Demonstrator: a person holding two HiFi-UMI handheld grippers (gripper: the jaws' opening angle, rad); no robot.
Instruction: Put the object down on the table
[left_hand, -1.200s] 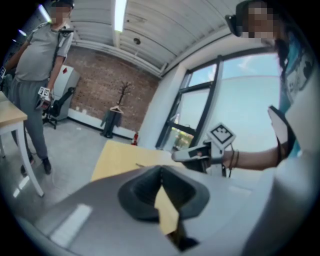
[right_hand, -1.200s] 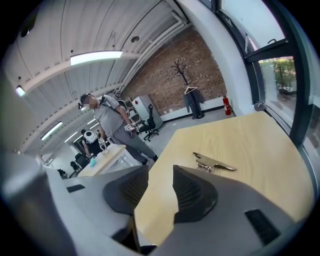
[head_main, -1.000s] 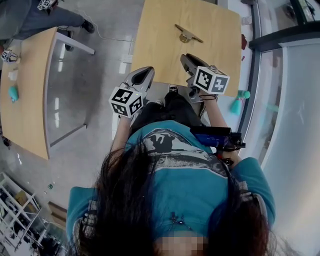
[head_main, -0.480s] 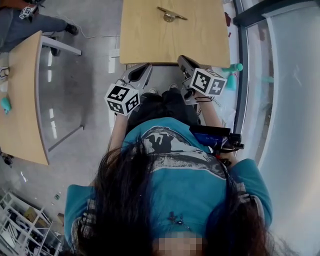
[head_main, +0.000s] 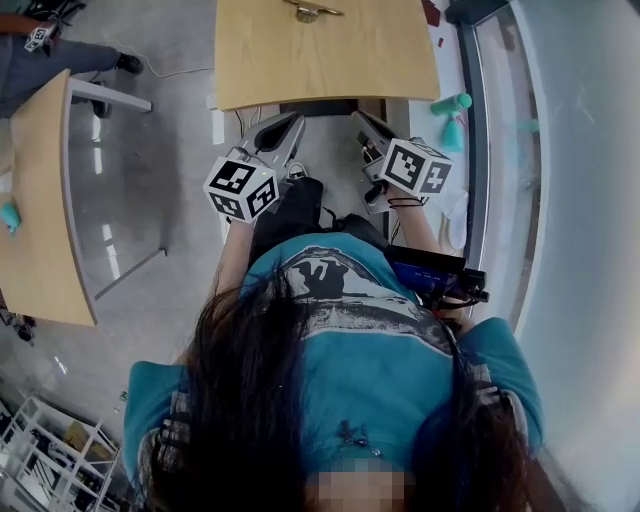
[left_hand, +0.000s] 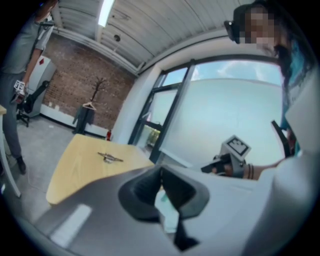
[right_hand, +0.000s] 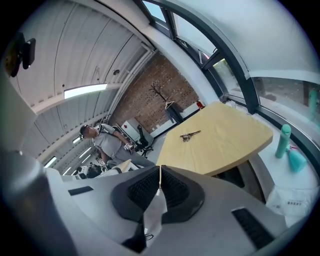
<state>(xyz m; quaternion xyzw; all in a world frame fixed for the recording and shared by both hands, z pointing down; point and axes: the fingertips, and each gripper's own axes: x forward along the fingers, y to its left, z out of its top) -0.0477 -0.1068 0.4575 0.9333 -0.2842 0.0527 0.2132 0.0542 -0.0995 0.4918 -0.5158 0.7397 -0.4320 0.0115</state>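
Note:
A small metal object (head_main: 312, 11) lies on the far part of the light wooden table (head_main: 320, 65); it also shows in the left gripper view as the metal object (left_hand: 110, 158) and in the right gripper view as the metal object (right_hand: 190, 135). My left gripper (head_main: 291, 122) is held in front of the table's near edge, shut and empty, its pads meeting in its own view of the left gripper (left_hand: 160, 172). My right gripper (head_main: 359, 119) hangs beside it. Its jaws are closing and meet with nothing between them, as the right gripper (right_hand: 160, 174) shows.
A second wooden table (head_main: 40, 200) stands to the left with a teal item (head_main: 10, 215) on it. A person (head_main: 45, 45) stands at the far left. Teal bottles (head_main: 450, 104) sit by the glass wall on the right. Wire shelves (head_main: 50, 450) are at the bottom left.
Both grippers have drawn back from over the table's near edge to the space in front of it. The table and the metal object have slid toward the top of the head view.

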